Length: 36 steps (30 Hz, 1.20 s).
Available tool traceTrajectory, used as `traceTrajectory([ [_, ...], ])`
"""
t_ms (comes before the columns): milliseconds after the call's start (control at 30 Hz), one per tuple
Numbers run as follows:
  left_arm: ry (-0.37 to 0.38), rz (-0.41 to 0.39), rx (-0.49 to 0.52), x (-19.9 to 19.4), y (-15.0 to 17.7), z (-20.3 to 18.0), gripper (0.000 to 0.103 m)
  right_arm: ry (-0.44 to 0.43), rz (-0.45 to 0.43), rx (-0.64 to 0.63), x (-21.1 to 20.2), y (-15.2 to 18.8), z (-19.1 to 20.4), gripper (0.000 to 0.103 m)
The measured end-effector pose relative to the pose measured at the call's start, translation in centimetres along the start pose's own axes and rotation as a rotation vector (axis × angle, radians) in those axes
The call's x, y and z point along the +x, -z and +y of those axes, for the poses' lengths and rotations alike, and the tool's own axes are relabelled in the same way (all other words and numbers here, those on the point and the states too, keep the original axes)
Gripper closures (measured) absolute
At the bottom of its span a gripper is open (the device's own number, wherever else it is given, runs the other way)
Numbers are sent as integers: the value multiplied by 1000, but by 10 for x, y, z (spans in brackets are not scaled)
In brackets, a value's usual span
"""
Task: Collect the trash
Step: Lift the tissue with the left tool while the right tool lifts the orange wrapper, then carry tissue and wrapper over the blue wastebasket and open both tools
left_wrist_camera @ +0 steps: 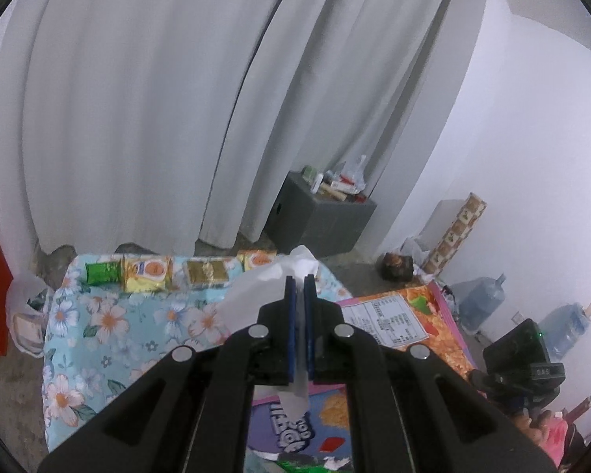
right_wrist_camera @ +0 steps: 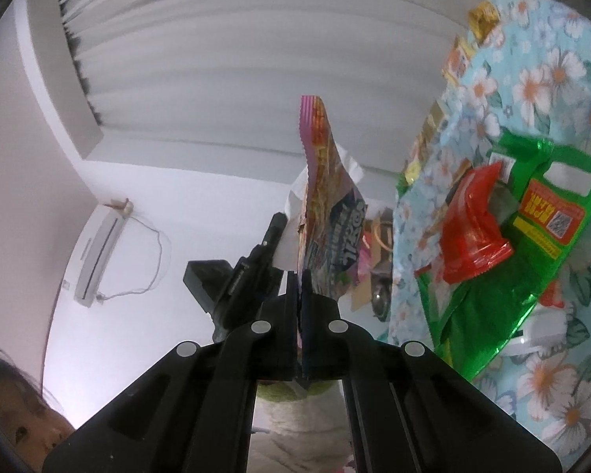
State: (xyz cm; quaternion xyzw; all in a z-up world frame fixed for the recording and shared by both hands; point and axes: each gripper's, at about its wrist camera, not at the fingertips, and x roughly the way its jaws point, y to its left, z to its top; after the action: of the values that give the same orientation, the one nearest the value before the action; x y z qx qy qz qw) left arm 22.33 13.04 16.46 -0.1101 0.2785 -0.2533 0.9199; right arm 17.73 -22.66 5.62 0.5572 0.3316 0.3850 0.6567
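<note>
My left gripper is shut on a crumpled white tissue, which bulges out past the fingertips above the floral tablecloth. Just below and to the right lies a large pink and orange snack bag. In the right wrist view, rolled on its side, my right gripper is shut on that snack bag by its edge, and the bag stands up from the pads. The left gripper with the white tissue shows behind it. A green bag and a red wrapper lie on the tablecloth.
Several small packets line the far edge of the table. A grey box with clutter stands by the white curtain. Water jugs and a plastic bag sit on the floor. A person's head is at the lower left.
</note>
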Motion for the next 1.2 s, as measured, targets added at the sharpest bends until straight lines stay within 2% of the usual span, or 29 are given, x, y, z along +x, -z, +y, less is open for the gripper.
traceTrajectory([
  [300,85,-28,42,-10,-4,-42,100,-38,-112,-46,-52,11,15,103],
  [667,227,49,117,24,13,-124,100,-41,-300,-51,-139,32,9,103],
  [800,280,93,143,43,24,-159,100,-26,-378,-49,-173,44,5,103],
  [1000,379,210,200,88,56,-231,100,24,-521,-29,-230,68,-7,103],
  [1200,457,347,279,132,100,-307,100,128,-706,15,-295,102,-29,103],
])
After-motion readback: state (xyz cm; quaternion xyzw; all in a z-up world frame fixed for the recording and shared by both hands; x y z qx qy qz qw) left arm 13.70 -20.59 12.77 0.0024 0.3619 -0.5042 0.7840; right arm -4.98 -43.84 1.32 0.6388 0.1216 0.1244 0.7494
